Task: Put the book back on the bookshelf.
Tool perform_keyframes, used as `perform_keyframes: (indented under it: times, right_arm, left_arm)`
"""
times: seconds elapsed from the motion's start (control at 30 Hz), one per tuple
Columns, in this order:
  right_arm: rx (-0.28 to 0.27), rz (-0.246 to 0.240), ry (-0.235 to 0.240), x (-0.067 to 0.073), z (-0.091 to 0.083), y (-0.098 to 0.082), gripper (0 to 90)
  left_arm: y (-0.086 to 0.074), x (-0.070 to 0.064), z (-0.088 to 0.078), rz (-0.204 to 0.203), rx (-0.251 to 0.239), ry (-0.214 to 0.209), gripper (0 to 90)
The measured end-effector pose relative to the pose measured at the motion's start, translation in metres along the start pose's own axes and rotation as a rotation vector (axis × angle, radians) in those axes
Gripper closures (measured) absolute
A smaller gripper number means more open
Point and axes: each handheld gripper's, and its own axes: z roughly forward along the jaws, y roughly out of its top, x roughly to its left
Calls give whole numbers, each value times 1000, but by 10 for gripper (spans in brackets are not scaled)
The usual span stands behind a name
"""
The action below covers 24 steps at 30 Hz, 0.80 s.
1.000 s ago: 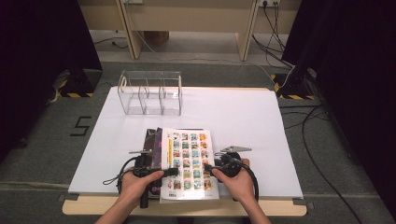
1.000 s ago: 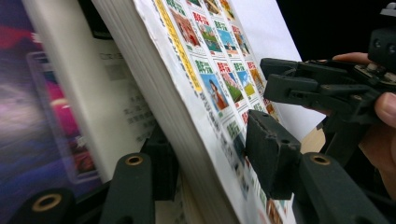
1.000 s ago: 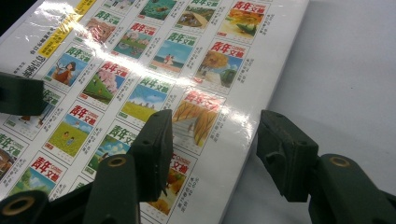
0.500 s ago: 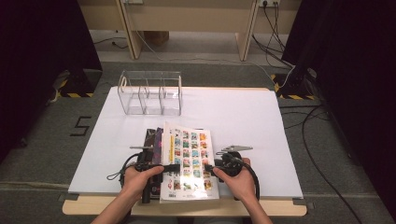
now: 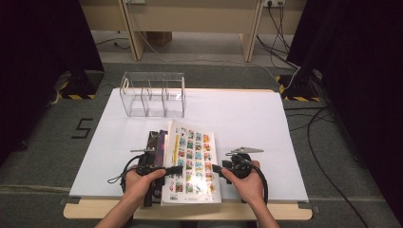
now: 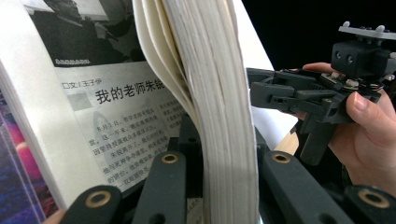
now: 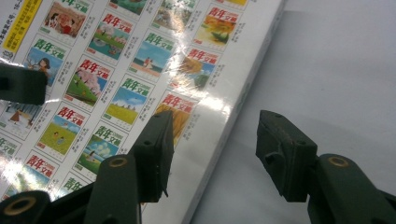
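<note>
A thick magazine (image 5: 192,161) with a glossy cover of small picture tiles lies near the table's front edge. Its left side is lifted and a printed inner page shows beneath. My left gripper (image 5: 178,169) comes in from the left. Its jaws have just been closing, and they now press on the raised bundle of pages (image 6: 219,116) held between them in the left gripper view (image 6: 224,163). My right gripper (image 5: 216,168) is at the magazine's right edge. It stands open (image 7: 212,154), one jaw over the cover (image 7: 126,84) and the other over the white table.
A clear plastic organiser (image 5: 152,95) with several compartments stands at the back left of the white table sheet (image 5: 256,118). A darker book or magazine (image 5: 154,141) lies under the left side of the tiled one. Cables trail over the floor at the right.
The magazine lay flat a second ago. Its left side has risen and the left gripper's jaws have closed on the lifted pages. The right gripper has shifted slightly.
</note>
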Motion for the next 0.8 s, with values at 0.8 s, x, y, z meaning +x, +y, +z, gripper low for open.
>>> perform_keyframes:
  times: [0.8]
  right_arm:
    - [25,77,71,-14,26,30,470]
  left_arm:
    - [11,23,-16,-44,11,17,771]
